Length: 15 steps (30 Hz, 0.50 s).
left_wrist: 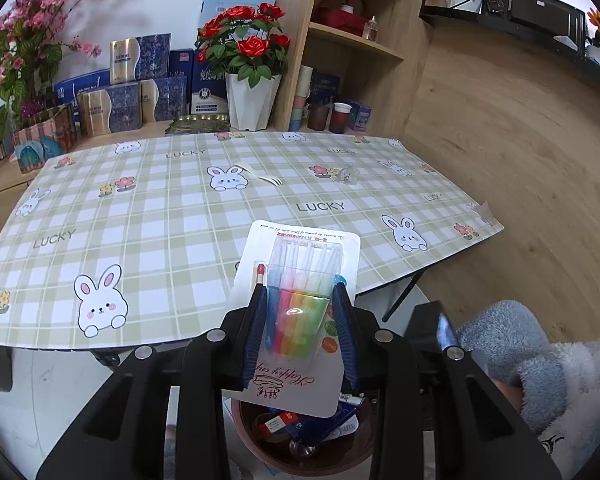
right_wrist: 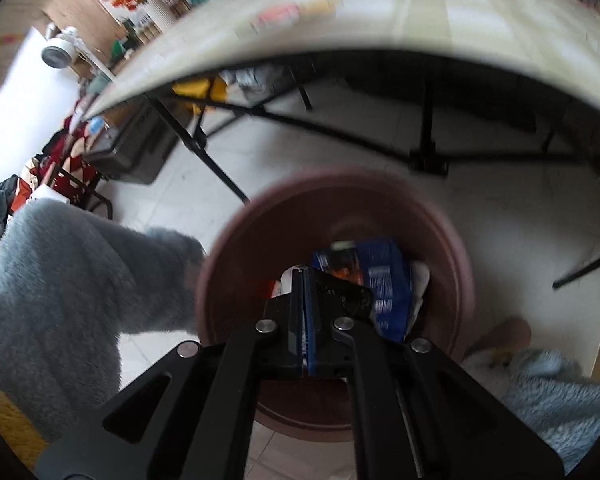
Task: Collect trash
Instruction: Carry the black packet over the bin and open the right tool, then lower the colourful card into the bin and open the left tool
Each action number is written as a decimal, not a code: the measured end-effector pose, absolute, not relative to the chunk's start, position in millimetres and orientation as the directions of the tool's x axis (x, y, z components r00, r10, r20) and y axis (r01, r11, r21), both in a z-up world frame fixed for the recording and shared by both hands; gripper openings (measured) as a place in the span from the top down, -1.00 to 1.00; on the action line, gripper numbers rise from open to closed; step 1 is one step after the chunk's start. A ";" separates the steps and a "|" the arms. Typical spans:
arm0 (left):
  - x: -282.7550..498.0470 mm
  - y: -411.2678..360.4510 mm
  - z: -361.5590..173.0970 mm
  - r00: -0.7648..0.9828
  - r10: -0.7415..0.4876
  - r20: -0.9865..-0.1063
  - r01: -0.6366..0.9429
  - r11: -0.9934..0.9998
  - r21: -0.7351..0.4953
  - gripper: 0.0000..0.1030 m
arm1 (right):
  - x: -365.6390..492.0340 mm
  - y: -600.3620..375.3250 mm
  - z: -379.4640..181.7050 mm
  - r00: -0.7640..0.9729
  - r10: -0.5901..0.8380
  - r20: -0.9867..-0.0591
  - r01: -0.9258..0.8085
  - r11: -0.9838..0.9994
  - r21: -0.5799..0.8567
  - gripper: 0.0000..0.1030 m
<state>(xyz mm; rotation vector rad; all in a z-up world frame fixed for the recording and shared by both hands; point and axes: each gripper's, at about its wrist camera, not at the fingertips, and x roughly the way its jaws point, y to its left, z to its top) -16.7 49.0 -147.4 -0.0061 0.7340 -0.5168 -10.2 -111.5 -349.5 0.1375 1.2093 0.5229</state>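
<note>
My left gripper is shut on a candle pack, a white card with a clear blister of coloured candles. It hangs past the table's near edge, above a brown bin on the floor. In the right wrist view my right gripper is shut and points down into that bin. A black crumpled scrap sits right beside its tips; I cannot tell if it is pinched. A blue wrapper lies in the bin. A white plastic fork and a clear plastic piece lie on the table.
The table has a checked rabbit-print cloth, with a second clear scrap at its right edge. Boxes and a pot of red roses line the far side. Black table legs stand behind the bin. Fluffy grey-blue sleeves flank both grippers.
</note>
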 end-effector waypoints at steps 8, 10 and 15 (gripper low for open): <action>-14.4 44.6 -157.7 0.604 -0.457 -0.653 0.446 0.873 -0.198 0.36 | -4.2 -125.1 -361.9 0.208 0.452 -0.868 -0.256 0.881 0.397 0.89; -14.9 44.0 -160.5 0.599 -0.458 -0.656 0.445 0.872 -0.203 0.36 | -3.2 -125.5 -363.9 0.200 0.457 -0.867 -0.255 0.878 0.404 0.88; -16.5 42.9 -165.9 0.593 -0.454 -0.666 0.442 0.874 -0.202 0.36 | -2.0 -130.3 -357.5 0.224 0.489 -0.843 -0.251 0.865 0.435 0.31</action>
